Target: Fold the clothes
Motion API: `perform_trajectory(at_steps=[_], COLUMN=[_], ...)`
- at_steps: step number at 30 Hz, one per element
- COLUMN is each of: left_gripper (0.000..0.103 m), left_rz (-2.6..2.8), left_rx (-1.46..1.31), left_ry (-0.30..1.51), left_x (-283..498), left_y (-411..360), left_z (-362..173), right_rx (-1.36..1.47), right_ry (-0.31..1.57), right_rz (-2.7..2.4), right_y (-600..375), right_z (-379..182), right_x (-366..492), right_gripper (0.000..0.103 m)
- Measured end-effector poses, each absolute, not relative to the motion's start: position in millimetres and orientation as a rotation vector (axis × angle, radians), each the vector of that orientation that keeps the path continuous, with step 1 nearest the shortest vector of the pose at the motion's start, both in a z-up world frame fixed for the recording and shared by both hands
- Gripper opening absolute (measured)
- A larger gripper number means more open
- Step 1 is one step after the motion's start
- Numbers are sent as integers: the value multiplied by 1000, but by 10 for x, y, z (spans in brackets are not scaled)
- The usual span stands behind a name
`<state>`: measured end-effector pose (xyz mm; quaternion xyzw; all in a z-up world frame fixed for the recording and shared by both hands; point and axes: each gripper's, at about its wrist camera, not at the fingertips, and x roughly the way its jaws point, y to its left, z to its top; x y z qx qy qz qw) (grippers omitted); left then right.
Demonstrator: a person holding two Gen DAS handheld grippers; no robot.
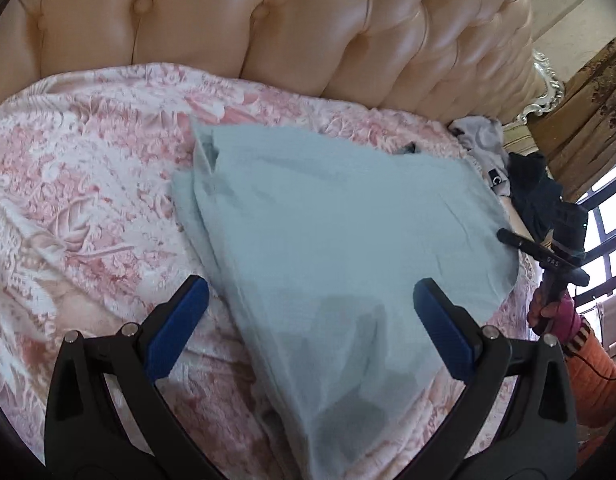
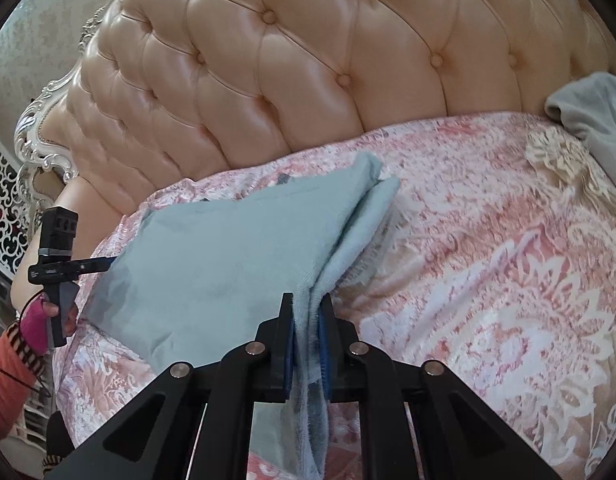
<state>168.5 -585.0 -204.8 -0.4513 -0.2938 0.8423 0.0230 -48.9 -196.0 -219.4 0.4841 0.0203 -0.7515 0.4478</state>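
Over on the bed (image 1: 76,168), pink floral bedspread, tufted peach headboard (image 1: 268,20) behind. Lying across the middle of that spread: a pale blue garment (image 1: 327,216), partly folded, one edge doubled over on itself.

Right hand-held gripper (image 2: 308,312) clamped tight on a bunched fold of the pale blue garment (image 2: 212,256), blue pads pressed to the cloth from both sides, fabric trailing down between the black fingers. From the pinch, cloth drawn up in a ridge running toward the headboard (image 2: 308,60).

Left hand-held gripper (image 1: 308,300) spread wide, blue pads (image 1: 180,320) well apart, hanging just above the near part of the garment, nothing pinched. Dark shadow of it on the cloth below.

Seen from the right wrist: left hand-held gripper (image 2: 104,265) out at the far side of the garment, gripped by a hand (image 2: 48,312) in a pink fingerless glove and orange sleeve.

Near the headboard's end, a heap of grey and dark clothes (image 1: 507,160) off to the side, apart from the blue one.
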Motion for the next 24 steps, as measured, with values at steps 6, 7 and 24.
perform_trajectory(at_steps=[6, 7, 24], left_gripper=[102, 102, 64], left_rz=[2546, 2529, 2505], left_rx=[-1316, -1297, -1321], left_ry=[-1025, -1040, -1172], left_x=[1773, 1778, 1786], left_y=[-5913, -5908, -6056], left_z=[-2038, -2025, -2118], right_rx=[1226, 1223, 1243], right_ry=[25, 26, 38], right_rz=[-1859, -1861, -1867], right_y=[-1912, -1915, -1953], right_z=[-2287, -2283, -2343], right_x=[-513, -513, -550], right_gripper=[11, 11, 14])
